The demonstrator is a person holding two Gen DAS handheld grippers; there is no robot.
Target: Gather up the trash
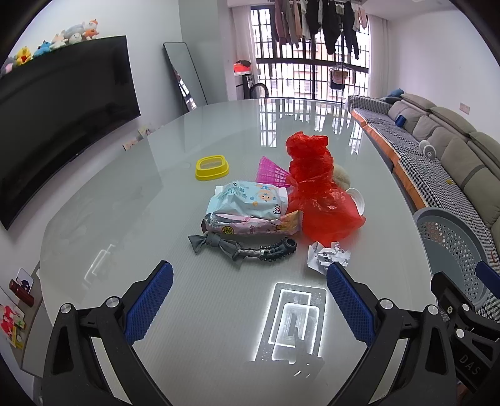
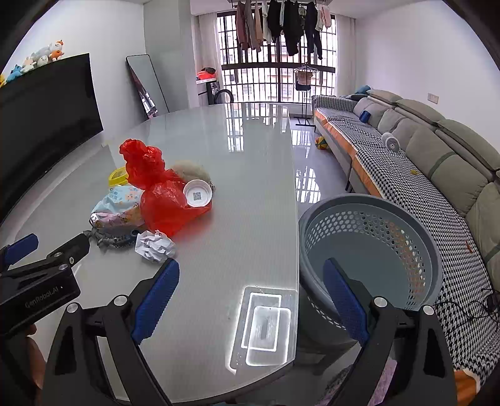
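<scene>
Both claws, the left claw [image 1: 250, 299] and the right claw [image 2: 251, 296], hang released and empty, so nothing looks collected: the grey basket [image 2: 368, 246] at the counter's [image 2: 250, 175] right edge appears empty, the crumpled paper [image 1: 328, 256], red bag [image 1: 315, 187] and wrappers [image 1: 250, 212] remaining on it.

Black TV [image 1: 59, 115] on wall at left of frame, plush toys [image 1: 56, 40] lined along its top edge. Mirror [image 1: 186, 75] leans against wall, upper centre. Barred window [image 2: 278, 59] at top centre, clothes [image 2: 281, 25] hanging before it. Grey sofa [image 2: 437, 150] with houndstooth cover [image 2: 406, 175] along right side
</scene>
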